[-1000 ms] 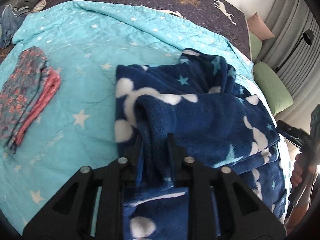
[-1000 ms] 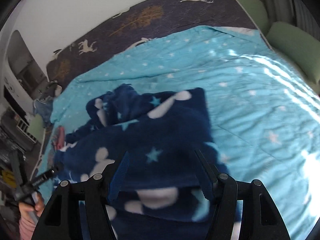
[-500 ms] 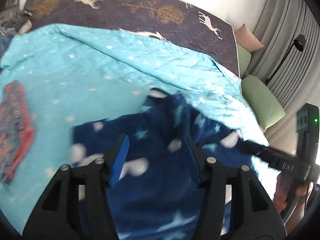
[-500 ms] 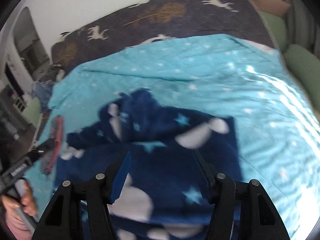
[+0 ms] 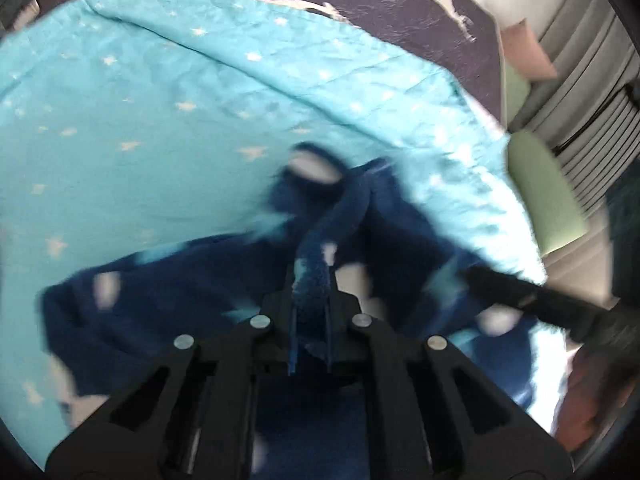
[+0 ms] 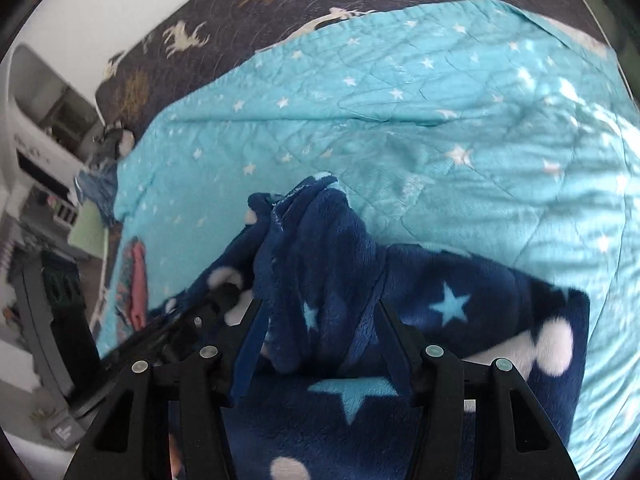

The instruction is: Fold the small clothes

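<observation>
A navy fleece garment [image 5: 160,300] with white dots and pale blue stars lies on the turquoise star quilt [image 5: 160,120]. My left gripper [image 5: 311,280] is shut on a raised fold of the garment, which stands up between its fingers. The view is blurred. In the right wrist view the garment [image 6: 460,300] bunches up between the wide-apart fingers of my right gripper [image 6: 316,316], which is open; fleece lies between them, unpinched. The left gripper [image 6: 208,308] shows at the garment's left side. The right gripper [image 5: 540,304] shows at the right of the left wrist view.
A folded stack of floral and pink-striped clothes [image 6: 134,280] lies at the quilt's left edge. A dark bedspread with deer [image 6: 180,36] lies beyond the quilt. Green cushions [image 5: 548,200] and a pink one [image 5: 524,52] sit at the right. Shelves [image 6: 36,140] stand at the left.
My left gripper let go of the fleece, opened, then shut on a new fold and lifts it. My right gripper stayed open and came lower onto the garment.
</observation>
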A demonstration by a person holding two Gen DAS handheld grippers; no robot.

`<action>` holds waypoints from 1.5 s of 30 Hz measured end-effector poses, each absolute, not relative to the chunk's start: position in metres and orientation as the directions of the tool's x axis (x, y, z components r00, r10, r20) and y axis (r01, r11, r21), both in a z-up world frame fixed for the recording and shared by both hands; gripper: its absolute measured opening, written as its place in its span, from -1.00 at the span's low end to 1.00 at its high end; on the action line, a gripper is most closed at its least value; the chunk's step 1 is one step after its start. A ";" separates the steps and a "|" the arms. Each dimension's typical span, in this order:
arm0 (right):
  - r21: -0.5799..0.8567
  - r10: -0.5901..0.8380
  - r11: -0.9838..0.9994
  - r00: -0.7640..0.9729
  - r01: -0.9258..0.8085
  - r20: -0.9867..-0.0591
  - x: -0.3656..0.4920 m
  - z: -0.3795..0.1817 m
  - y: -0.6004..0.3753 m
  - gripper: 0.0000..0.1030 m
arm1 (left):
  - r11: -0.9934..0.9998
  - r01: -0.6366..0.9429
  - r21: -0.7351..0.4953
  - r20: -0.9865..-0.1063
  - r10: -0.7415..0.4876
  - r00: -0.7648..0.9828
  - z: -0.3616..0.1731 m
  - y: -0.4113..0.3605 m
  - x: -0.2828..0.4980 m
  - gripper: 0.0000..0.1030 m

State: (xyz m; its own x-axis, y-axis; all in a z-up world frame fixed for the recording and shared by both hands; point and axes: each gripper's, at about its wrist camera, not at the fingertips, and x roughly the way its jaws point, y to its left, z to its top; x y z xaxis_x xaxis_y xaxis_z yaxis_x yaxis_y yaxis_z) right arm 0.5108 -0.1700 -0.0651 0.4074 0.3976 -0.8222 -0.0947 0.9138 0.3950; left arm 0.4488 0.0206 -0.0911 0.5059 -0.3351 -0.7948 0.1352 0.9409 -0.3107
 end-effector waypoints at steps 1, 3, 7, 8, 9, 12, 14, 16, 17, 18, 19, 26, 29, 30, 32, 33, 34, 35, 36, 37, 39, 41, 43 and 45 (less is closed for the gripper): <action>0.384 0.395 0.917 0.397 -0.112 -0.828 0.510 -0.063 -0.166 0.09 | 0.941 0.135 -0.310 -0.794 -0.335 0.507 -0.093 0.030 0.442 -0.79; 0.318 0.356 0.934 0.408 -0.161 -0.840 0.507 -0.055 -0.154 0.11 | 0.923 0.123 -0.363 -0.781 -0.374 0.500 -0.097 0.052 0.429 -0.78; 0.144 0.273 0.947 0.486 -0.287 -0.830 0.499 -0.040 -0.113 0.35 | 0.890 0.091 -0.448 -0.753 -0.430 0.497 -0.100 0.077 0.414 -0.78; 0.136 0.267 0.947 0.482 -0.290 -0.835 0.500 -0.042 -0.103 0.35 | 0.889 0.088 -0.450 -0.753 -0.431 0.498 -0.100 0.077 0.413 -0.78; 0.129 0.252 0.952 0.468 -0.279 -0.847 0.503 -0.048 -0.096 0.35 | 0.891 0.086 -0.447 -0.754 -0.426 0.500 -0.099 0.074 0.413 -0.78; 0.092 0.172 0.976 0.440 -0.197 -0.881 0.513 -0.071 -0.088 -0.80 | 0.895 0.081 -0.439 -0.760 -0.418 0.498 -0.098 0.068 0.416 -0.78; 0.195 0.229 0.973 0.462 -0.120 -0.857 0.510 -0.073 -0.112 -0.84 | 0.891 0.070 -0.449 -0.761 -0.423 0.491 -0.101 0.069 0.419 -0.78; 0.308 0.291 0.950 0.507 -0.052 -0.811 0.502 -0.073 -0.146 -0.84 | 0.882 0.055 -0.469 -0.762 -0.435 0.479 -0.106 0.073 0.421 -0.77; 0.365 0.309 0.931 0.517 0.006 -0.798 0.498 -0.079 -0.171 -0.84 | 0.874 0.050 -0.484 -0.758 -0.448 0.474 -0.109 0.075 0.422 -0.77; 0.429 0.332 0.900 0.514 0.079 -0.791 0.495 -0.093 -0.200 -0.85 | 0.866 0.047 -0.498 -0.754 -0.459 0.470 -0.111 0.077 0.422 -0.76; 0.474 0.359 0.871 0.497 0.125 -0.790 0.494 -0.107 -0.220 -0.84 | 0.861 0.044 -0.507 -0.752 -0.466 0.466 -0.114 0.076 0.422 -0.75; 0.452 0.385 0.891 0.459 0.041 -0.801 0.484 -0.120 -0.229 -0.64 | 0.870 0.035 -0.492 -0.755 -0.446 0.480 -0.101 0.074 0.417 -0.74; 0.335 0.246 0.940 0.550 0.066 -0.798 0.478 -0.089 -0.225 -0.48 | 0.865 0.020 -0.501 -0.721 -0.430 0.544 -0.078 0.084 0.413 -0.74; 0.299 0.209 0.953 0.598 0.053 -0.774 0.474 -0.076 -0.221 -0.45 | 0.864 0.019 -0.502 -0.699 -0.419 0.580 -0.066 0.087 0.412 -0.74; 0.289 0.217 0.957 0.661 0.000 -0.718 0.469 -0.057 -0.210 -0.45 | 0.849 0.038 -0.527 -0.654 -0.434 0.619 -0.052 0.088 0.415 -0.74; 0.328 0.267 0.944 0.666 -0.036 -0.696 0.471 -0.051 -0.204 -0.48 | 0.833 0.055 -0.551 -0.631 -0.459 0.625 -0.046 0.084 0.418 -0.74; 0.360 0.304 0.931 0.658 -0.054 -0.689 0.475 -0.050 -0.201 -0.53 | 0.815 0.076 -0.574 -0.616 -0.491 0.616 -0.044 0.078 0.423 -0.74; 0.397 0.346 0.915 0.637 -0.068 -0.689 0.480 -0.052 -0.194 -0.56 | 0.793 0.107 -0.600 -0.604 -0.536 0.589 -0.045 0.066 0.431 -0.74; 0.422 0.371 0.904 0.611 -0.065 -0.699 0.488 -0.057 -0.189 -0.63 | 0.787 0.126 -0.604 -0.607 -0.556 0.568 -0.049 0.056 0.437 -0.74; 0.433 0.374 0.900 0.588 -0.045 -0.717 0.496 -0.066 -0.187 -0.67 | 0.804 0.133 -0.580 -0.629 -0.545 0.554 -0.055 0.046 0.443 -0.74; 0.422 0.327 0.904 0.533 0.062 -0.780 0.518 -0.094 -0.190 -0.74 | 0.889 0.094 -0.449 -0.727 -0.425 0.540 -0.077 0.029 0.461 -0.74; 0.383 0.273 0.914 0.491 0.136 -0.827 0.532 -0.123 -0.202 -0.83 | 0.921 0.033 -0.388 -0.797 -0.353 0.489 -0.114 0.030 0.481 -0.81; 0.437 0.329 0.891 0.489 0.122 -0.808 0.536 -0.139 -0.212 -0.87 | 0.867 0.035 -0.497 -0.746 -0.448 0.493 -0.130 0.045 0.486 -0.82; 0.449 0.347 0.887 0.489 0.104 -0.800 0.533 -0.139 -0.217 -0.87 | 0.851 0.031 -0.523 -0.732 -0.468 0.495 -0.131 0.049 0.485 -0.82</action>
